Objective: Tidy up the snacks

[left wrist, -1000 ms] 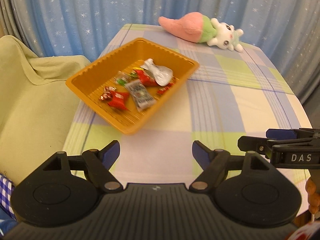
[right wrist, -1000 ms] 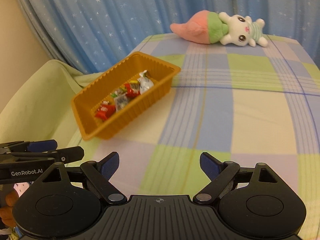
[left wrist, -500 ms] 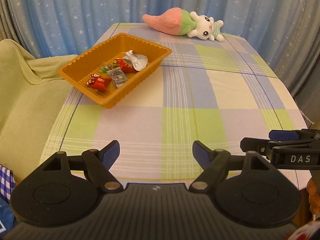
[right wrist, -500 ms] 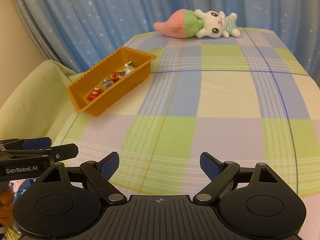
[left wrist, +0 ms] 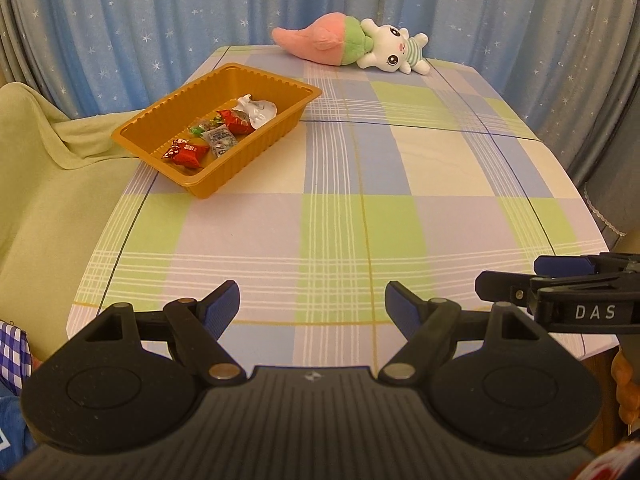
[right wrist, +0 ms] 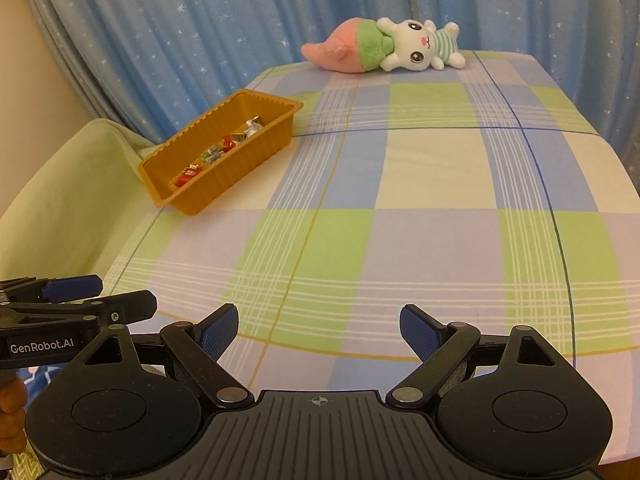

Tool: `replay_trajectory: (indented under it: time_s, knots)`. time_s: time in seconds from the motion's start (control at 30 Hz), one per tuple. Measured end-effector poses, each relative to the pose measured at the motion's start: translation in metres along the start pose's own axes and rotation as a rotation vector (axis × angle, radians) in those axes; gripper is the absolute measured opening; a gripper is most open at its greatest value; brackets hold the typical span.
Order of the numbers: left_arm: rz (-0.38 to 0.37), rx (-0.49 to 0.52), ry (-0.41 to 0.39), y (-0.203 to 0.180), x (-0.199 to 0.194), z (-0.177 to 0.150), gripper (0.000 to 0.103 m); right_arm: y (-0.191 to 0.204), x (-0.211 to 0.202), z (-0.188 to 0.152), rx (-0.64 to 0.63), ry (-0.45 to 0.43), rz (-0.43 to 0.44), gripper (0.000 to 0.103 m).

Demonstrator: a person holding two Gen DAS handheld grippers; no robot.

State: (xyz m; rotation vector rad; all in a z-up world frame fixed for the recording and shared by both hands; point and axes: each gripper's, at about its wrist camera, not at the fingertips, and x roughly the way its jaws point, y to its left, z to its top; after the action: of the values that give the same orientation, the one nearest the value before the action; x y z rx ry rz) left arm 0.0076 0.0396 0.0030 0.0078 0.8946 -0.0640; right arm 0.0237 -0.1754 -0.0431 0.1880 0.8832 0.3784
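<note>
An orange plastic tray (left wrist: 280, 136) (right wrist: 256, 160) stands near the table's far left edge. Several wrapped snacks lie inside it: red packets (left wrist: 186, 153), a grey one (left wrist: 220, 140) and a white one (left wrist: 256, 110); in the right wrist view the snacks (right wrist: 218, 152) show as a small row. My left gripper (left wrist: 312, 306) hangs open over the table's near edge, far from the tray, with nothing between its fingers. My right gripper (right wrist: 319, 326) is open and empty too, level with the left one. Each gripper shows at the other view's side edge.
A checked cloth covers the table (left wrist: 392, 184) (right wrist: 420, 216). A pink and white plush toy (left wrist: 352, 46) (right wrist: 384, 46) lies at the far edge. A green covered seat (left wrist: 44, 168) (right wrist: 68, 188) stands left of the table. Blue starred curtains hang behind.
Both grippers have drawn back from the tray toward the table's near edge, so the tray looks smaller and farther. Their jaws stay equally wide.
</note>
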Motion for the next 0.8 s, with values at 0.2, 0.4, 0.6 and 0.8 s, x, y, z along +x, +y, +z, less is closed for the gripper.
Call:
replay_trajectory:
  time_s: [0.2, 0.4, 0.6, 0.8]
  knots:
    - [-0.004, 0.001, -0.003, -0.004, -0.004, -0.003, 0.078, -0.002, -0.002, -0.003, -0.002, -0.003, 0.002, 0.087]
    - [-0.006, 0.002, -0.005, -0.007, -0.004, -0.005, 0.078, -0.003, -0.004, -0.005, -0.002, -0.004, 0.000, 0.087]
    - [-0.010, 0.009, -0.006, -0.013, -0.004, -0.006, 0.078, -0.007, -0.006, -0.006, 0.002, -0.004, -0.002, 0.087]
    - [-0.013, 0.014, -0.007, -0.015, -0.005, -0.005, 0.079, -0.010, -0.008, -0.006, 0.005, -0.003, -0.003, 0.088]
